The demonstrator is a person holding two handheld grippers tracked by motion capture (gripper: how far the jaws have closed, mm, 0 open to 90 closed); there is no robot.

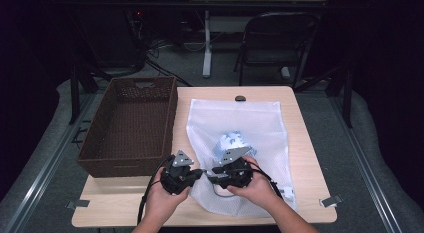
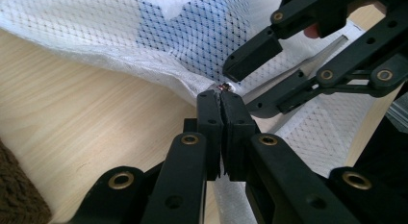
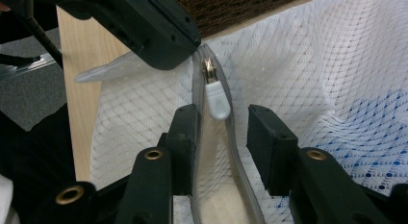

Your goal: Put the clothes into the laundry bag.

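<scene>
Mesh laundry bag [image 1: 235, 138] zipper: end pinned, pull tab not yet gripped.

Left gripper [image 2: 221, 96] is clamped fully shut on the bag's corner at the zipper end; right gripper [image 3: 219, 125] stands half open, its jaws straddling the white pull tab [image 3: 216, 100] without pressing it. The bag lies flat on the table [image 1: 305, 143], right of the brown basket [image 1: 130, 125]. Judgement: right jaws should close squarely on the tab, then draw along the zipper line while the left hold keeps the mesh taut.
</scene>
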